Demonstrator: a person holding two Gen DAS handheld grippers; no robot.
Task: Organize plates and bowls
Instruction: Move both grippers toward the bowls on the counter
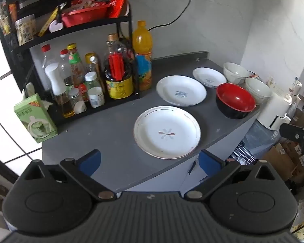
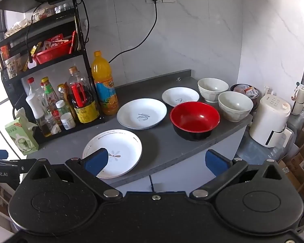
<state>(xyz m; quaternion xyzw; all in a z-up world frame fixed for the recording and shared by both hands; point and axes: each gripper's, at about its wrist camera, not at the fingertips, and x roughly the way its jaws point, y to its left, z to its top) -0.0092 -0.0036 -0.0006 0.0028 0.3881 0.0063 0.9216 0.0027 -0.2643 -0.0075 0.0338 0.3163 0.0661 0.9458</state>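
On the grey counter (image 1: 111, 133) (image 2: 164, 143) lie a flower-marked white plate (image 1: 167, 132) (image 2: 119, 149) nearest me, a larger blue-marked plate (image 1: 181, 90) (image 2: 141, 113), and a small blue-marked plate (image 1: 209, 77) (image 2: 180, 96) behind. A red-and-black bowl (image 1: 235, 100) (image 2: 195, 117) and two pale bowls (image 1: 235, 73) (image 1: 257, 90) (image 2: 212, 89) (image 2: 235, 105) stand at the right. My left gripper (image 1: 150, 162) is open, held back from the front edge and empty. My right gripper (image 2: 157, 161) is open too, its left finger overlapping the flower plate in view.
A black rack (image 1: 75, 32) (image 2: 56, 46) of sauce bottles and an orange juice bottle (image 1: 142, 54) (image 2: 104, 83) fill the counter's left. A green carton (image 1: 35, 118) (image 2: 22, 135) stands at the left front. A white appliance (image 2: 270, 119) sits past the right end.
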